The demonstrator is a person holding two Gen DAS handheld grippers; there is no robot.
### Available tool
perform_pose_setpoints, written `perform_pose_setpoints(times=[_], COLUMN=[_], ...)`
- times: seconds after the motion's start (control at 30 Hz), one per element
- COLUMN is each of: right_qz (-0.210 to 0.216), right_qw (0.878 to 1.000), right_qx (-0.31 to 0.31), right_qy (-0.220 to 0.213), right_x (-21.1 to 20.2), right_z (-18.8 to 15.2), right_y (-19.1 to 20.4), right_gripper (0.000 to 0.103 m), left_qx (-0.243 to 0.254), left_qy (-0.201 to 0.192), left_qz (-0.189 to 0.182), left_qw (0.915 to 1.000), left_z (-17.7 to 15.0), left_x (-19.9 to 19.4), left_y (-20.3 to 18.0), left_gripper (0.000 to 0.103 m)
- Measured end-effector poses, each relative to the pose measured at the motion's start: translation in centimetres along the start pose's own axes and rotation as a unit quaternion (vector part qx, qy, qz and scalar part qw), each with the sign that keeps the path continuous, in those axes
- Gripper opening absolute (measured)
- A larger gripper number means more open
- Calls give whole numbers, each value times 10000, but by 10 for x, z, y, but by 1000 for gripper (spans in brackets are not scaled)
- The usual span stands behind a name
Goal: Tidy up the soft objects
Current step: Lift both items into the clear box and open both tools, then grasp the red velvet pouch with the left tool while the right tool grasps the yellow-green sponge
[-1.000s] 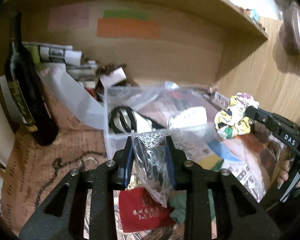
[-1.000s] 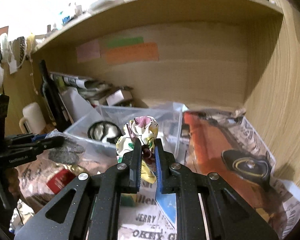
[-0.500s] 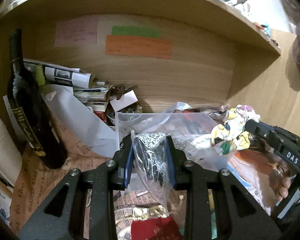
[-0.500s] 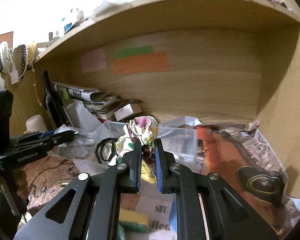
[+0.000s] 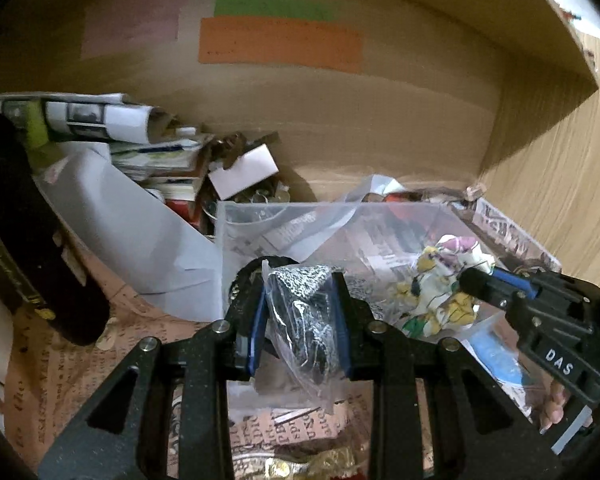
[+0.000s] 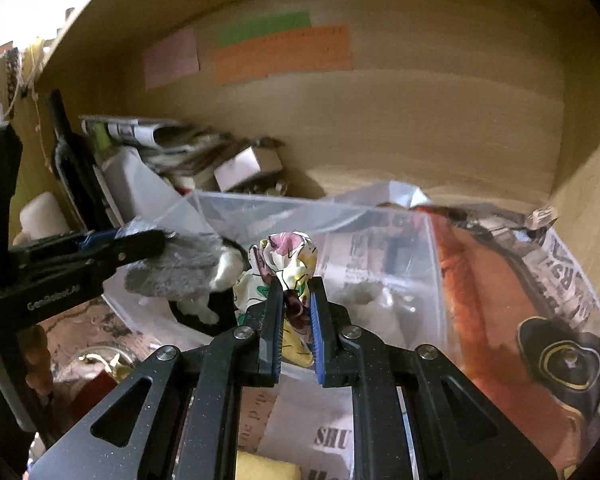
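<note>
My left gripper (image 5: 300,292) is shut on a clear plastic bag of black-and-white patterned fabric (image 5: 300,312) and holds it at the near left edge of a clear plastic bin (image 5: 340,224). My right gripper (image 6: 296,292) is shut on a crumpled floral cloth (image 6: 284,256) and holds it over the same bin (image 6: 380,240). The floral cloth also shows in the left wrist view (image 5: 444,280), to the right of the bag. The bagged fabric shows grey in the right wrist view (image 6: 172,272). A black band and a white soft item (image 6: 224,280) lie in the bin.
A dark wine bottle (image 5: 24,256) stands at the left. Rolled papers and small boxes (image 5: 140,140) are piled at the back left. Newspaper (image 6: 520,300) covers the shelf floor. A yellow sponge (image 6: 264,468) and a red item (image 6: 96,388) lie near the front. The wooden side wall (image 6: 588,220) is on the right.
Both grippers have moved forward and down toward the bin, each still holding its item. The floral cloth has lowered over the bin's right half.
</note>
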State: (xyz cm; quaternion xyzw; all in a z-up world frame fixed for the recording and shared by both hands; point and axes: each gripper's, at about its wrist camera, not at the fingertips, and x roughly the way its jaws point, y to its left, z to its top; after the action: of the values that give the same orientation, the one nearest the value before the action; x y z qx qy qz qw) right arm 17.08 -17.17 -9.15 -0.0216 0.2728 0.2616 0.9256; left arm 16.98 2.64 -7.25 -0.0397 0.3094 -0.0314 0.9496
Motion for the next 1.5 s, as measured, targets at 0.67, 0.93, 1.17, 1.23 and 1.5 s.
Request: perform_pose_setpoints(times=[0.67,0.93,1.17,1.23,1.5], right_qz=[-232,-223,-139,-110,-51], right_qw=[9997,9993,9995,9998,9997], right_qx=[22,-6,-35,-43,-42], right_qy=[49,-302,-279,-180,216], right_x=[-13,-52,-64,-63,-52], right_z=[-5,-8,-20,-27,-51], right_y=[-2,4,13,15,22], right_gripper=[57,80,83,83,83], left_qx=[22,46,95,114,87], left_qy=[-76,-351,-27,99,807], left_qz=[-14,-5,-24,2,-28], left_qw=[10000,9994,9999,9999,9967], left_z=[0,-9,-32,-38,-76], left_x=[-16,-56,-64,-62,-44], left_y=[-3,-3,-1,0,3], left_gripper=[70,98,101,101,101])
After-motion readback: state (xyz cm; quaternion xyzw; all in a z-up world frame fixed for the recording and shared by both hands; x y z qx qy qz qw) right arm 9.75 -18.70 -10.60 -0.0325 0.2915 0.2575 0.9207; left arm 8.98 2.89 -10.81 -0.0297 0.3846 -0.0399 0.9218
